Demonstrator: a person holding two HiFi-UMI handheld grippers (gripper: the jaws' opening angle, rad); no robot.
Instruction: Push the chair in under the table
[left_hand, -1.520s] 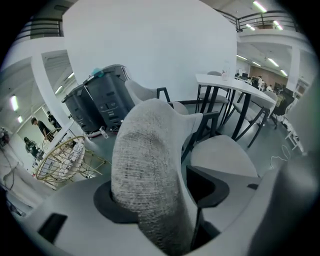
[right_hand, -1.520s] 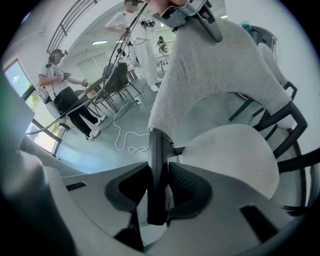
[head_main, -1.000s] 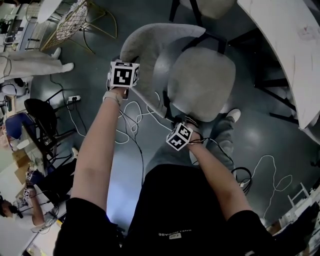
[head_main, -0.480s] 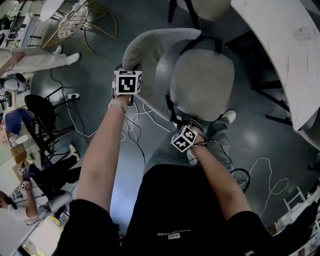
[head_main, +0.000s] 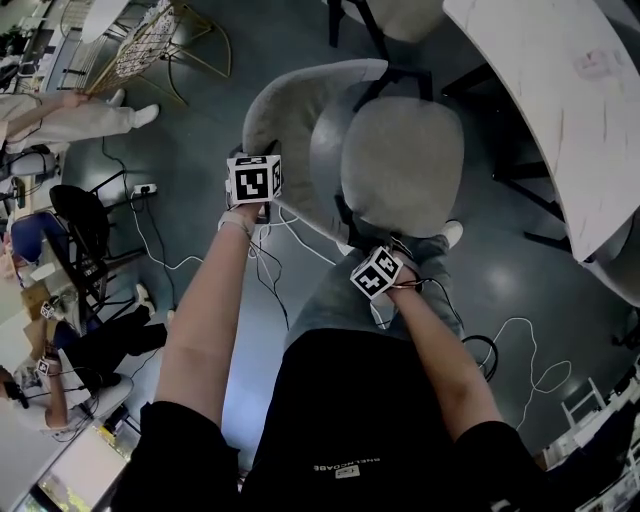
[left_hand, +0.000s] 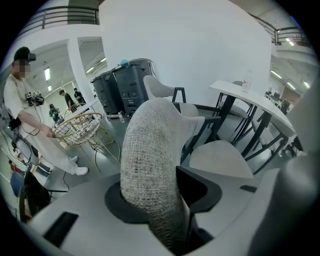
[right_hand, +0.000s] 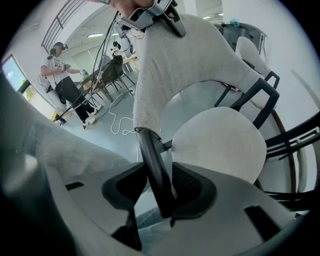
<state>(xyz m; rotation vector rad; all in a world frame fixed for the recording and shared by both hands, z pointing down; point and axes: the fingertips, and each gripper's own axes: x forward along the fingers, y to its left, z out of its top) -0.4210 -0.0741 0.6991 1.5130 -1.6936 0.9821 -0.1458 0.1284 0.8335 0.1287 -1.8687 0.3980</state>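
Pushing from here rests mostly on the left tool (left_hand: 155, 200), which is clamped on the top edge of the grey fabric backrest (left_hand: 150, 145). The right tool (right_hand: 160, 192) has the black strut (right_hand: 151, 155) below the backrest between its jaws, but they are opening and look no longer tight on it. The chair (head_main: 400, 165) stands on the floor near the white worktop (head_main: 540, 90), its seat not yet under it. A shove from one side alone would likely swing the chair askew, so it could knock the worktop's black legs. The white cables (head_main: 270, 250) lying by its base could also snag a leg.
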